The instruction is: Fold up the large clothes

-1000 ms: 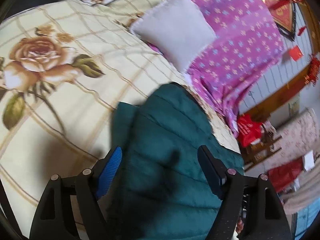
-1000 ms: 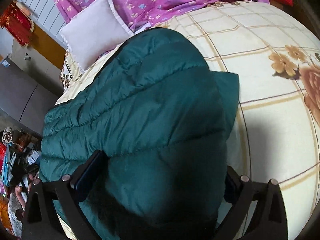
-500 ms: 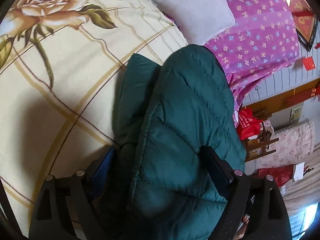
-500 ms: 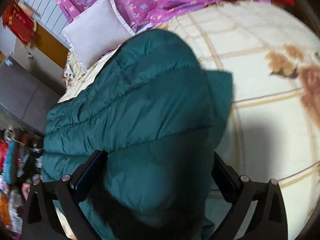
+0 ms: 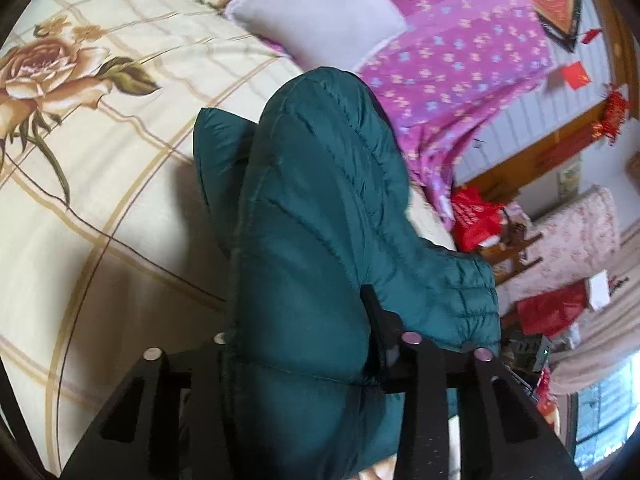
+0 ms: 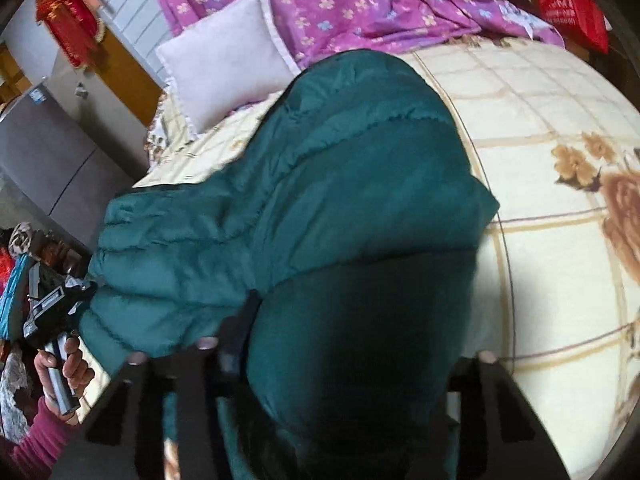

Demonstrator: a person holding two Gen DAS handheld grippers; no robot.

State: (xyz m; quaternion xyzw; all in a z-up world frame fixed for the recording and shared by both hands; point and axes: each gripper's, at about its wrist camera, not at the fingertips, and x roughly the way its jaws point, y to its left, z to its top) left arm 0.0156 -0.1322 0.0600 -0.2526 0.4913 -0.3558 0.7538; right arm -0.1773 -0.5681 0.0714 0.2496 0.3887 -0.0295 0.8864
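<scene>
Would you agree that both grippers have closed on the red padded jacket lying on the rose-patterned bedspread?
Not quite: the padded jacket is dark green, not red, as both wrist views show. The rest holds: the left gripper and right gripper have just closed their jaws on it, over the rose-patterned bedspread.

Each view looks forward and downward along its own hand-held gripper's fingers, from just behind them and very close to the green quilted jacket point(image 5: 320, 208) that fills the near field. The left one faces across the bed point(image 5: 100, 208) with the room's clutter off to its right; the right one faces the same bed with the room to its left. Both share the jacket, the white pillow point(image 6: 224, 56) ahead and the purple floral cover point(image 5: 460, 64) beyond it.
</scene>
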